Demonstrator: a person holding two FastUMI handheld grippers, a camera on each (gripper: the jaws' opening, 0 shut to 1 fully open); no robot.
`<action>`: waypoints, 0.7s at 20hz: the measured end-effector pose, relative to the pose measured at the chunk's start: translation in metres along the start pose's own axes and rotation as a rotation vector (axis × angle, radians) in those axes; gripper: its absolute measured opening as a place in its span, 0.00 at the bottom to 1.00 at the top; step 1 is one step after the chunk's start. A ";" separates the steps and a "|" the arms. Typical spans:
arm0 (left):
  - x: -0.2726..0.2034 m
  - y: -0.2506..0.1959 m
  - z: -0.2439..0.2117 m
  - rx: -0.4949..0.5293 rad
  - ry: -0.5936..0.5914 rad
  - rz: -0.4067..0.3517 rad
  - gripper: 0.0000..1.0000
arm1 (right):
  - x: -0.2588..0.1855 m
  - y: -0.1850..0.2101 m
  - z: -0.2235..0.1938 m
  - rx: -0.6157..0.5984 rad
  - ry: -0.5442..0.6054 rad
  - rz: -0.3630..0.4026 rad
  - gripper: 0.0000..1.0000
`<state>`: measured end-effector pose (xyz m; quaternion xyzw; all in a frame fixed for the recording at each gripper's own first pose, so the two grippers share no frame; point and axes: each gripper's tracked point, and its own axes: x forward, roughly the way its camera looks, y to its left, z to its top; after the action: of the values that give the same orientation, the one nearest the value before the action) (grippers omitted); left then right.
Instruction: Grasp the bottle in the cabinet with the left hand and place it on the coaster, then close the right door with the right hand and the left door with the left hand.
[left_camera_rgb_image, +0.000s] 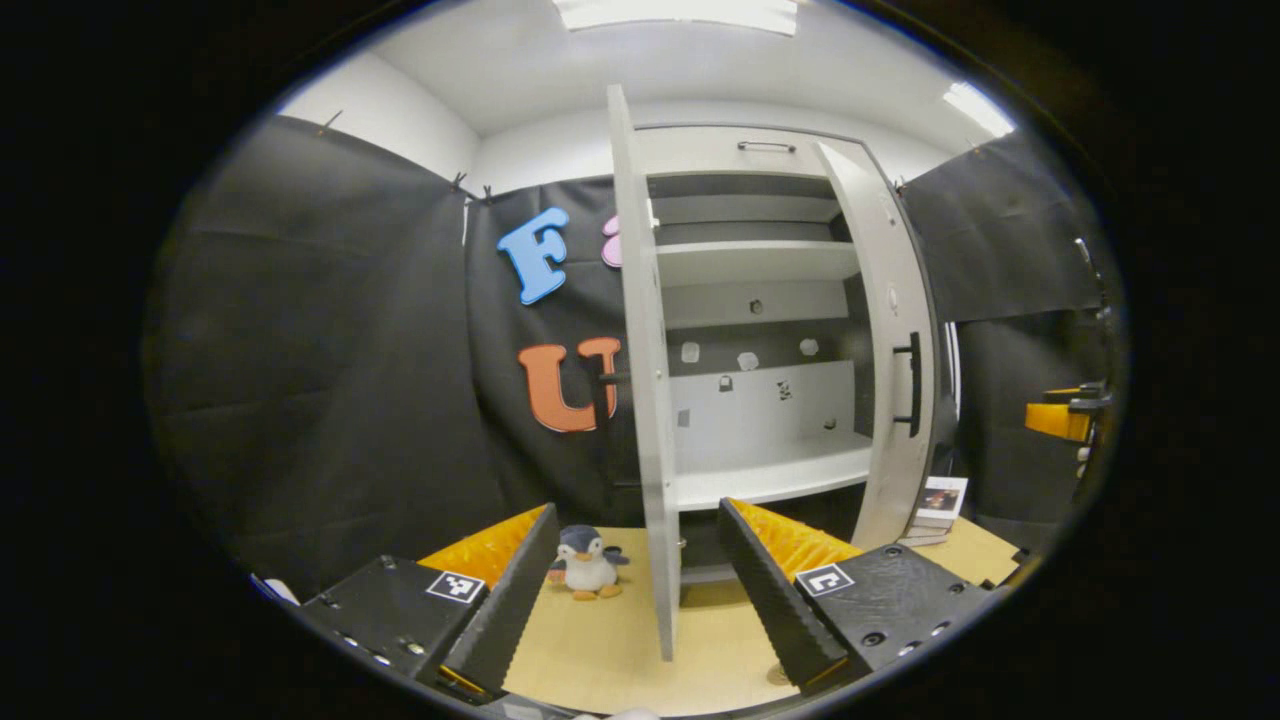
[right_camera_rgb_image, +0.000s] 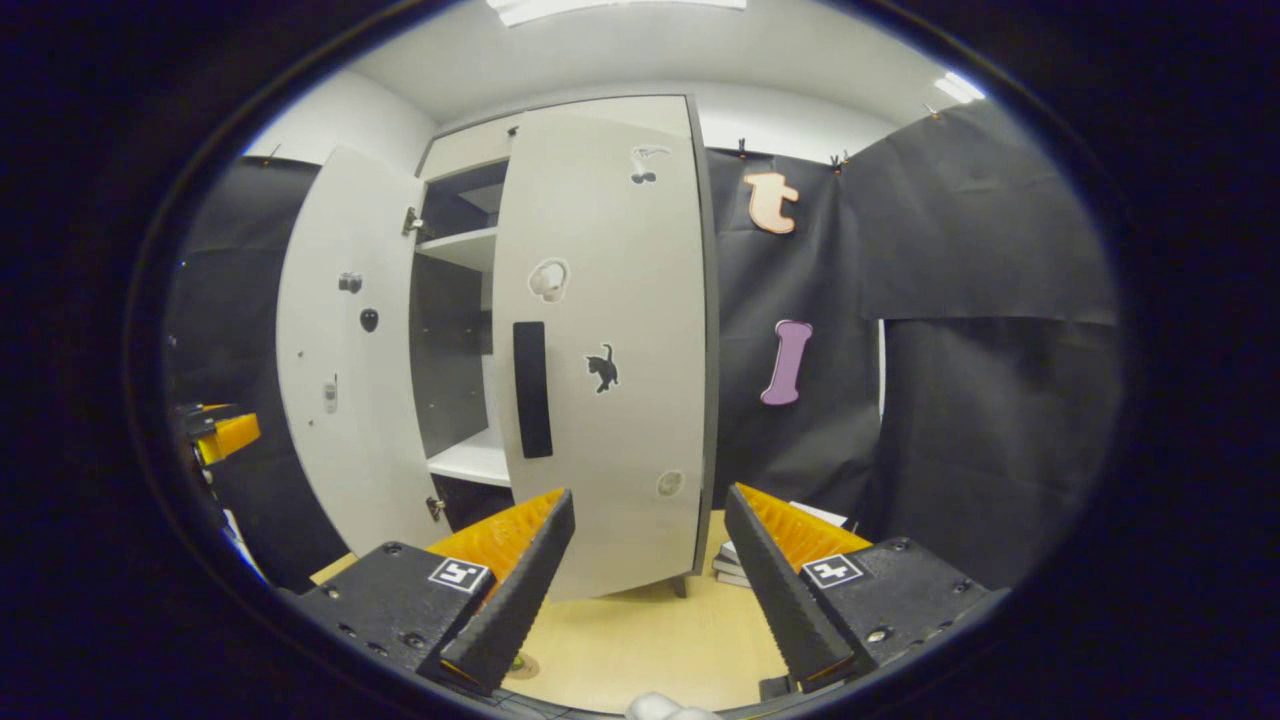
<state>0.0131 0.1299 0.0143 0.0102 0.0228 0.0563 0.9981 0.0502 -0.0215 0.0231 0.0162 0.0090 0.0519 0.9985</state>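
Both claws are hanging released, fingers spread and gripping nothing. The left gripper (left_camera_rgb_image: 640, 600) is facing the cabinet (left_camera_rgb_image: 765, 330) with the thin edge of the left door (left_camera_rgb_image: 645, 400) running straight ahead between its fingers; the right door (left_camera_rgb_image: 890, 340) is standing open beyond, up and to its right. No bottle is visible on the shelves ahead, and I cannot make out bottle or coaster anywhere on the table (left_camera_rgb_image: 600, 650).

In the right gripper view, the right gripper (right_camera_rgb_image: 648, 590) is looking at the right door's outer face, its handle (right_camera_rgb_image: 532, 388) just above the near finger.

Risks — a finger straddling a door edge could catch as it swings, or the plush penguin (left_camera_rgb_image: 588, 562) beside the left door could be knocked over.
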 end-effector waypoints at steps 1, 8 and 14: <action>0.002 0.011 0.001 0.006 -0.002 0.020 0.98 | -0.004 0.003 -0.003 0.004 0.002 0.003 0.99; 0.033 0.080 -0.001 0.062 -0.003 0.145 0.97 | -0.021 0.017 -0.027 0.001 0.054 0.033 0.99; 0.086 0.100 -0.006 0.040 0.004 0.153 0.98 | -0.042 0.025 -0.049 -0.011 0.094 0.037 0.99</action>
<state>0.0869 0.2392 0.0066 0.0316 0.0252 0.1321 0.9904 0.0046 0.0001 -0.0244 0.0083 0.0554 0.0712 0.9959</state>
